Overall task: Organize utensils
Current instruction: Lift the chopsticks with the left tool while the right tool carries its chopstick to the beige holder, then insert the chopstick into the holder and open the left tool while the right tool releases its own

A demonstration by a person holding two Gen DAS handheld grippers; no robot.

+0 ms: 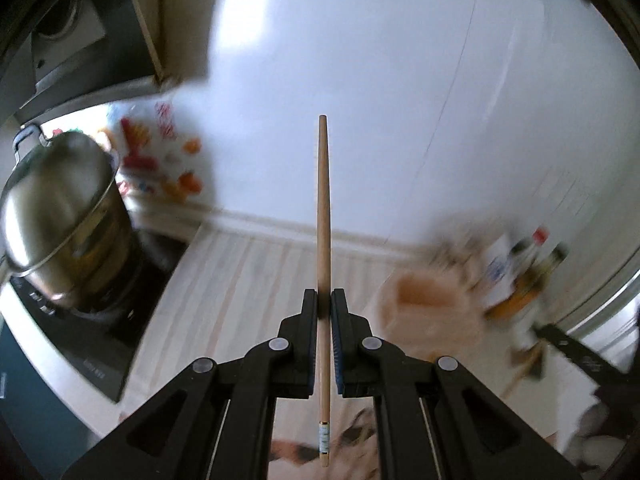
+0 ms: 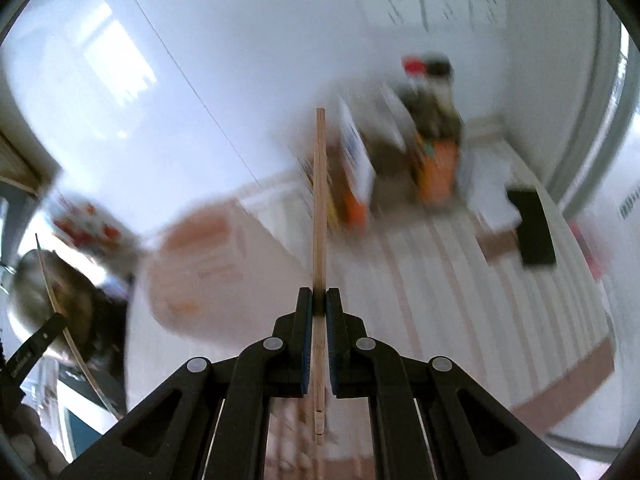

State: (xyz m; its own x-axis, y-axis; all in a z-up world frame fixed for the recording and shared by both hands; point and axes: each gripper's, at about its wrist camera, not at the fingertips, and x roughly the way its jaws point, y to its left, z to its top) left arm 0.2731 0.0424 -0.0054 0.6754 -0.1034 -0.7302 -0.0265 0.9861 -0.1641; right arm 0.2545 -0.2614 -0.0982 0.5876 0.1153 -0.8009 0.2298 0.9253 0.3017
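Observation:
My left gripper (image 1: pixel 324 298) is shut on a round wooden chopstick (image 1: pixel 323 200). The stick runs straight forward between the jaws and its banded end pokes out behind them. My right gripper (image 2: pixel 319 297) is shut on a second, squarer wooden chopstick (image 2: pixel 319 200) held the same way. Both are lifted above the striped counter (image 1: pixel 240 280). A blurred pale orange container (image 1: pixel 424 304) stands on the counter to the right in the left wrist view; the same container (image 2: pixel 200 264) is on the left in the right wrist view. The left gripper's finger (image 2: pixel 36 344) and its chopstick (image 2: pixel 76 344) show at the lower left there.
A steel pot with a lid (image 1: pixel 60 216) sits on a black cooktop (image 1: pixel 100 336) at the left. Sauce bottles and cartons (image 2: pixel 432 132) crowd the back right corner. A black flat object (image 2: pixel 534 228) lies beside them. A white wall (image 1: pixel 400 100) is behind.

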